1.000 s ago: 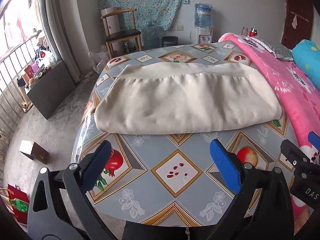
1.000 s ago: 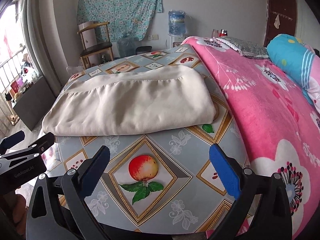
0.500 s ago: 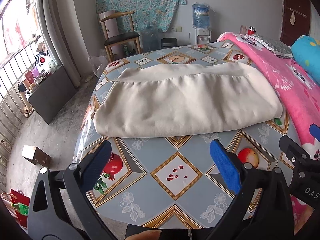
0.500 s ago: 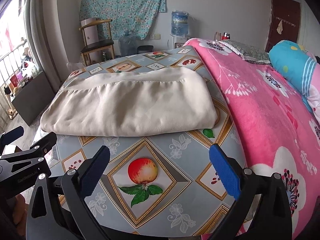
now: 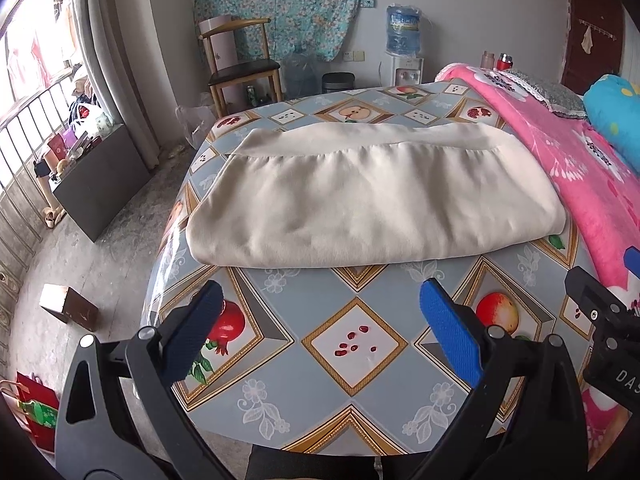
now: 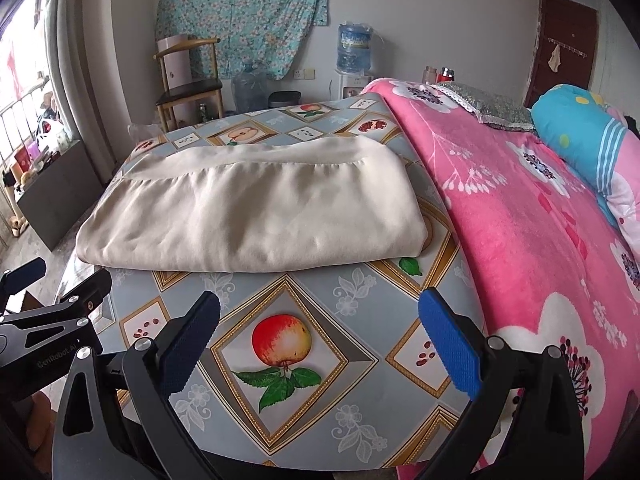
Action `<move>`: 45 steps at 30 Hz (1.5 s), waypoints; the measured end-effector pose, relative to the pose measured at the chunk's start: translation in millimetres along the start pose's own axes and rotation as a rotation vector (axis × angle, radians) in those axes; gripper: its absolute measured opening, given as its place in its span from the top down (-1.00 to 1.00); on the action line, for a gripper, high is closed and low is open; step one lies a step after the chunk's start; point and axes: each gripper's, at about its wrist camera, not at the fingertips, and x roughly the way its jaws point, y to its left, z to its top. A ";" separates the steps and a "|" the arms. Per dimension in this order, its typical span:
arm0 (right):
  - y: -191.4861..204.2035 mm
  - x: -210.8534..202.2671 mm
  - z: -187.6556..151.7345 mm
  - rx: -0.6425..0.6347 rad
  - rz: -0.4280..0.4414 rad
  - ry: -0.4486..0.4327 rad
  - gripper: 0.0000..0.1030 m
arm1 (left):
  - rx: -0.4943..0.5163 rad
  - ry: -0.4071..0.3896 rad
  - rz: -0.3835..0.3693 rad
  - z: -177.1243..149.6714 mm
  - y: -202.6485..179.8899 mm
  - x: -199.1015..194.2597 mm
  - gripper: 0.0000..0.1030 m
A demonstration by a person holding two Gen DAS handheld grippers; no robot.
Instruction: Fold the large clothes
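Cream-coloured cloth (image 5: pixel 372 196) is lying folded into a wide, thick rectangle on the fruit-patterned tablecloth (image 5: pixel 356 340), ahead of both grippers and apart from them. Its far edge is showing a smooth band with small gathers below it, and the near edge is rounded and soft. On the far right of the garment a pink flowered blanket (image 6: pixel 520 216) is lying, touching its right end.

The left gripper (image 5: pixel 320 320) is hanging with its blue pads wide apart and holding nothing. The right gripper (image 6: pixel 320 320) is also standing wide apart and empty, just beside the left one.

Compared with one second ago, both cameras are sitting a little farther back and higher, so the garment is looking slightly farther away; the cloth itself is keeping the same shape.

Far behind the cloth, a water bottle (image 5: pixel 403 32) is standing on a dispenser.
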 end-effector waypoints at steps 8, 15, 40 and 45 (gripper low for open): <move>5.2 0.0 -1.4 -0.017 -0.009 0.005 -0.88 | -0.007 -0.001 0.000 -1.9 3.7 0.0 -0.85; 6.7 1.1 -2.2 -0.020 -0.012 0.009 -0.88 | -0.009 -0.001 -0.001 -2.1 4.3 0.0 -0.85; 4.4 2.4 -3.8 -0.024 -0.020 0.010 -0.88 | -0.011 -0.001 -0.002 -3.0 7.6 -0.1 -0.85; 2.7 2.4 -4.0 -0.023 -0.022 0.010 -0.88 | -0.010 -0.002 -0.001 -3.2 7.4 -0.1 -0.85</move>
